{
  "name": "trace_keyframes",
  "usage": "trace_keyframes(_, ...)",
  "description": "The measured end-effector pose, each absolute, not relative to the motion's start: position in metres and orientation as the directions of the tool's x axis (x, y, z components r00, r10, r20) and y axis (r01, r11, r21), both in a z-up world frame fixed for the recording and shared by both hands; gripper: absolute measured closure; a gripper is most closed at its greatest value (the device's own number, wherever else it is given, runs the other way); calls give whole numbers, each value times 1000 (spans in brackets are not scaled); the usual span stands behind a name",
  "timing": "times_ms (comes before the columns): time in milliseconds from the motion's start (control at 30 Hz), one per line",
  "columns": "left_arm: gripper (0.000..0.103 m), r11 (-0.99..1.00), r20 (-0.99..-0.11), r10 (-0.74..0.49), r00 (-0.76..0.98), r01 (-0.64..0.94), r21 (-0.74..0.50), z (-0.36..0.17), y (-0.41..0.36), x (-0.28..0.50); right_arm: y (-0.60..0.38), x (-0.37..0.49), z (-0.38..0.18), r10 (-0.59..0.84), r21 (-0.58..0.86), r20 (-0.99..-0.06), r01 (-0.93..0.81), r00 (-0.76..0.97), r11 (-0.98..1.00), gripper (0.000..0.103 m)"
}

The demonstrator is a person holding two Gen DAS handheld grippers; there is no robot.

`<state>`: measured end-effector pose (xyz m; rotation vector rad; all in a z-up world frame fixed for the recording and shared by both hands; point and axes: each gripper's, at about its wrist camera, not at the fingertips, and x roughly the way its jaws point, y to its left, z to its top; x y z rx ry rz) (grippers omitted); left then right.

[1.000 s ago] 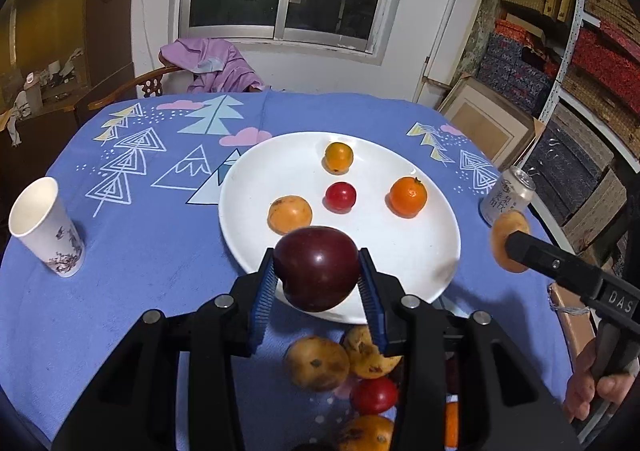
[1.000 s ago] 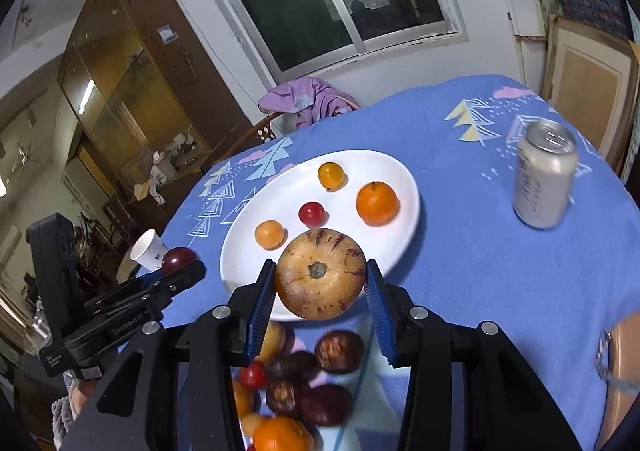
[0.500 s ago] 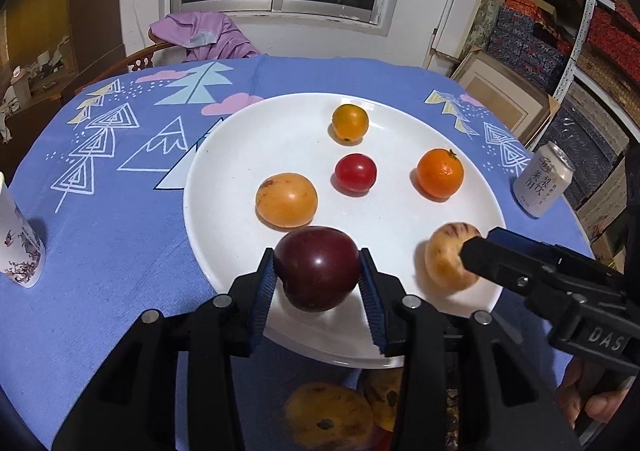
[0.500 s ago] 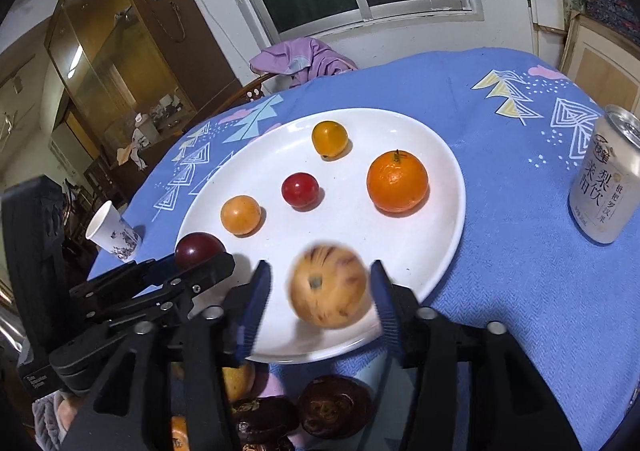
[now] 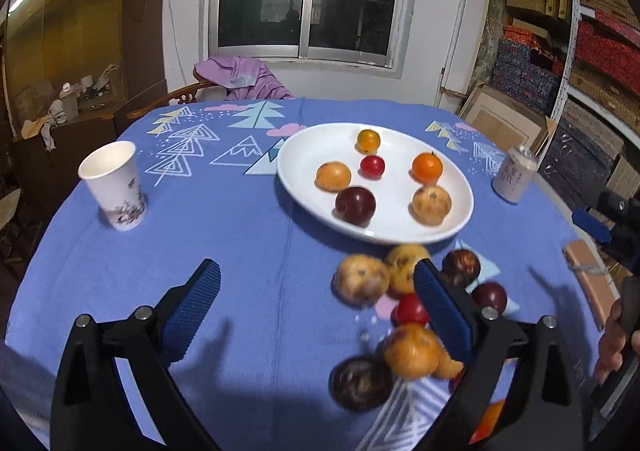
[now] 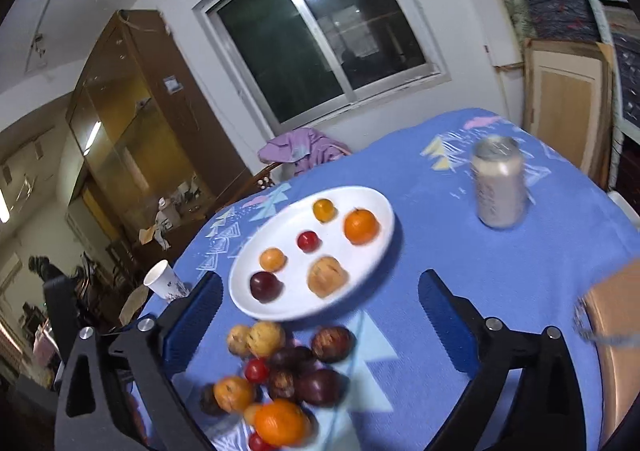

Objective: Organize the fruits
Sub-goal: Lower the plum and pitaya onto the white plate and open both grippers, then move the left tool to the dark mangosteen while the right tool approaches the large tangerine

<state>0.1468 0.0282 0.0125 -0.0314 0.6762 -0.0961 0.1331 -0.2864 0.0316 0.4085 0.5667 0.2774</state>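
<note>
With both sets of fingers spread wide and holding nothing, my left gripper [image 5: 316, 305] and my right gripper [image 6: 320, 315] hang above the blue tablecloth [image 5: 224, 235]. Just below them lies a loose pile of fruit [image 6: 280, 371] beside the near rim of the white plate [image 5: 304, 155]. On the plate sit six fruits, among them a dark plum [image 5: 355, 206] and a speckled tan fruit [image 5: 432, 204], apart from each other. A paper cup [image 5: 114, 185] stands well to the left, a can [image 6: 500, 181] to the right.
</note>
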Motion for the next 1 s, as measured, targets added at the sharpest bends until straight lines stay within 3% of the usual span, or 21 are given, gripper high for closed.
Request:
trace_keyframes(200,7,992,-677,-91,730,125,1,-16,24,99,-315,123,16,395,564,-449,-88,801,821,3)
trace_keyframes(467,7,972,-738,-34,674,193,131,-43,-2,103,-312,131,3,454,630,-478,-66,752,773,3)
trace_keyframes(667,6,978,-747,7,665,150,142,-46,9,122,-309,129,5,446,616,-480,-73,756,785,3)
trace_keyframes(800,6,972,-710,157,687,19,233,-42,27,133,-311,129,5,443,618,-477,-70,759,783,3)
trace_keyframes(867,6,981,-719,170,673,-45,190,-40,46,138,-313,128,7,446,618,-473,-75,759,783,3)
trace_keyframes(1000,6,998,-755,59,653,-31,51,-40,61,137,-309,127,8,448,605,-475,-88,758,791,3)
